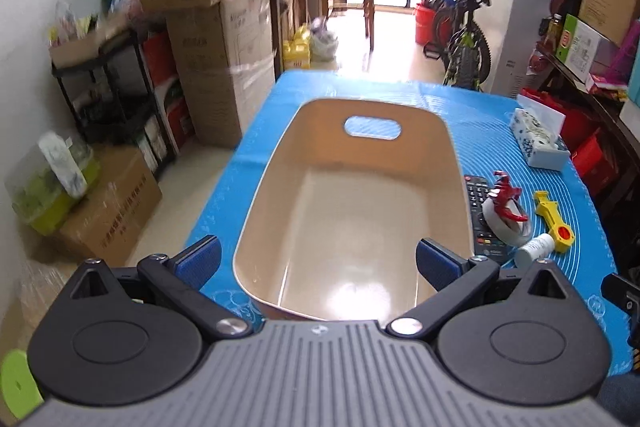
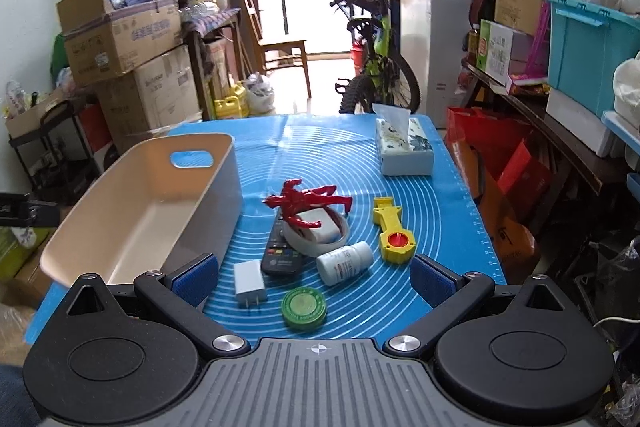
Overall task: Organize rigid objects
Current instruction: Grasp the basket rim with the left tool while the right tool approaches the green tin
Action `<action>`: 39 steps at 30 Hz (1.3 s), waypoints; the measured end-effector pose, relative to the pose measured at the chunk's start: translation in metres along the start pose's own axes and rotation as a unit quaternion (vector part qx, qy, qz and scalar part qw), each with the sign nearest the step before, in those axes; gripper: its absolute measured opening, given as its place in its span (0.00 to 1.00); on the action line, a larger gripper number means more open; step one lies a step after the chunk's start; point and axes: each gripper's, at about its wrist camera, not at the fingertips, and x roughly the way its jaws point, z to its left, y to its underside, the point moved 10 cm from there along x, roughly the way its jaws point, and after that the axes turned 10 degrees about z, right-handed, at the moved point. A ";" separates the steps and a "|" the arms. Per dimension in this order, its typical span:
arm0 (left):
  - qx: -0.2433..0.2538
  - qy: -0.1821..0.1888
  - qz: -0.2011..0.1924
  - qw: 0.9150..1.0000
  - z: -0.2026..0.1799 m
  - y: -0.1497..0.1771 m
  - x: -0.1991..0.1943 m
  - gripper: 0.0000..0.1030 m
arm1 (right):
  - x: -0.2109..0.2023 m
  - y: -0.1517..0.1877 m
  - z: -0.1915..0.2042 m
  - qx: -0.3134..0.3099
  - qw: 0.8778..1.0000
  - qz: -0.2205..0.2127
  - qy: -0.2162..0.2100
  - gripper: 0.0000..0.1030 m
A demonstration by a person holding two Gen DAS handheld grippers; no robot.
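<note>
A beige plastic bin stands empty on the blue mat. Right of it lie a red figure on a roll of tape, a black remote, a yellow tool, a white pill bottle, a white charger and a green round tin. My left gripper is open over the bin's near end. My right gripper is open just above the charger, tin and bottle, holding nothing.
A tissue box sits at the mat's far right. Cardboard boxes and a black shelf stand left of the table; a bicycle stands beyond it, and red bags and shelves to the right.
</note>
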 end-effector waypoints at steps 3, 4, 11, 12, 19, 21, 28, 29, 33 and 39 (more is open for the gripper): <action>-0.016 -0.011 0.018 1.000 0.014 -0.002 0.021 0.99 | 0.019 -0.002 -0.002 0.006 1.000 0.011 0.013 0.98; -0.016 -0.023 0.017 0.999 0.019 -0.003 0.027 0.98 | 0.027 -0.002 -0.003 0.008 1.000 0.017 0.019 0.98; -0.010 -0.063 0.019 0.998 0.048 -0.011 0.054 0.98 | 0.073 -0.002 -0.004 0.012 0.998 0.053 0.041 0.98; -0.010 -0.069 0.017 0.997 0.052 -0.012 0.057 0.99 | 0.079 -0.002 -0.004 0.012 0.997 0.058 0.044 0.98; -0.014 -0.041 0.063 0.997 0.060 -0.018 0.082 0.90 | 0.116 0.000 0.000 -0.001 0.995 0.088 0.055 0.98; -0.016 -0.034 0.077 0.996 0.060 -0.017 0.089 0.73 | 0.123 0.003 0.000 -0.005 0.994 0.094 0.058 0.98; -0.018 -0.025 0.100 0.994 0.056 -0.008 0.100 0.50 | 0.148 0.020 -0.007 0.003 0.990 0.135 0.050 0.98; -0.018 -0.024 0.101 0.994 0.055 -0.008 0.100 0.49 | 0.152 0.023 -0.010 0.009 0.989 0.141 0.049 0.98; -0.026 -0.013 0.099 0.995 0.056 -0.007 0.104 0.33 | 0.166 0.035 -0.016 0.029 0.986 0.162 0.037 0.96; -0.024 -0.015 0.098 0.995 0.057 -0.010 0.106 0.21 | 0.170 0.040 -0.009 0.013 0.985 0.168 0.033 0.96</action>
